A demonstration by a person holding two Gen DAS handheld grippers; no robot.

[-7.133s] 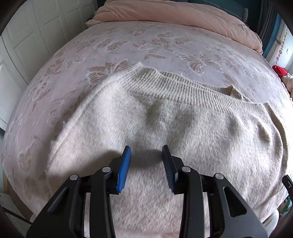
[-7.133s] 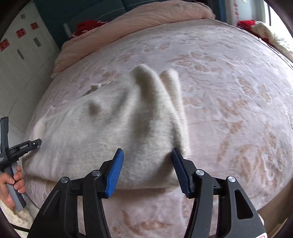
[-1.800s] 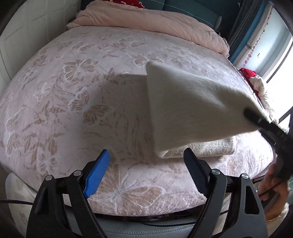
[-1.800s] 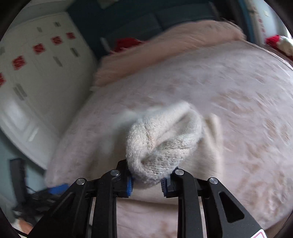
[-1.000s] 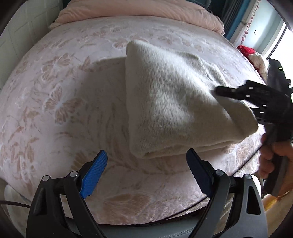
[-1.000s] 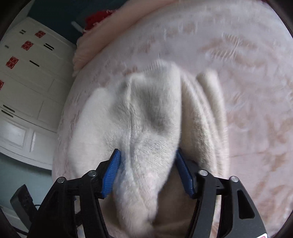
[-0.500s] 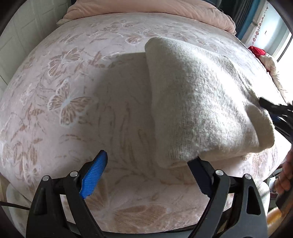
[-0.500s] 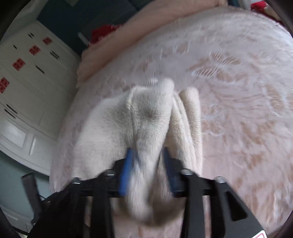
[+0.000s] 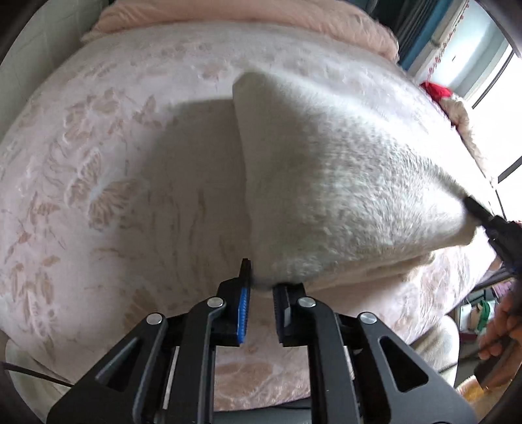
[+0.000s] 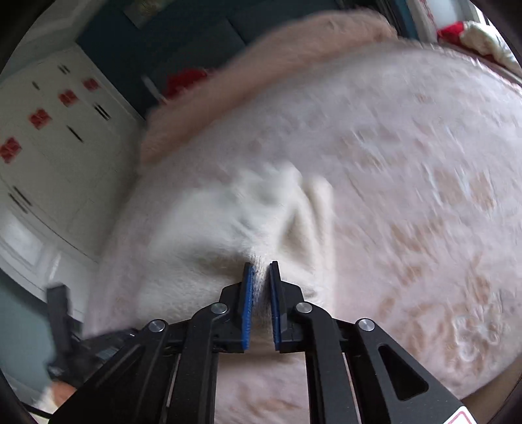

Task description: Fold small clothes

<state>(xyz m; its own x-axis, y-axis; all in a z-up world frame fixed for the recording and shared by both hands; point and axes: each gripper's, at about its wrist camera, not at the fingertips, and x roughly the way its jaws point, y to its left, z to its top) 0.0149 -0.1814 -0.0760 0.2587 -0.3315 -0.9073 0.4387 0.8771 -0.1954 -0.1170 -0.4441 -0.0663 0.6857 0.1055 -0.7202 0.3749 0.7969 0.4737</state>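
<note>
A home bedroom: patterned bed point(image 9: 98, 195), pink duvet point(image 9: 228, 13), white wardrobe point(image 10: 49, 146).

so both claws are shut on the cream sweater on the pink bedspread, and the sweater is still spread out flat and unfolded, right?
Not flat. The left wrist view shows the sweater already folded into a thick bundle, its near edge lifted off the bedspread. The rest holds: the left claw and right claw are both shut on it, having just closed.

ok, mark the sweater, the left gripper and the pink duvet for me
sweater point(image 9: 342, 182), left wrist view, top knit face.
left gripper point(image 9: 261, 287), left wrist view, between its tips.
pink duvet point(image 9: 261, 13), left wrist view, rolled far edge.
</note>
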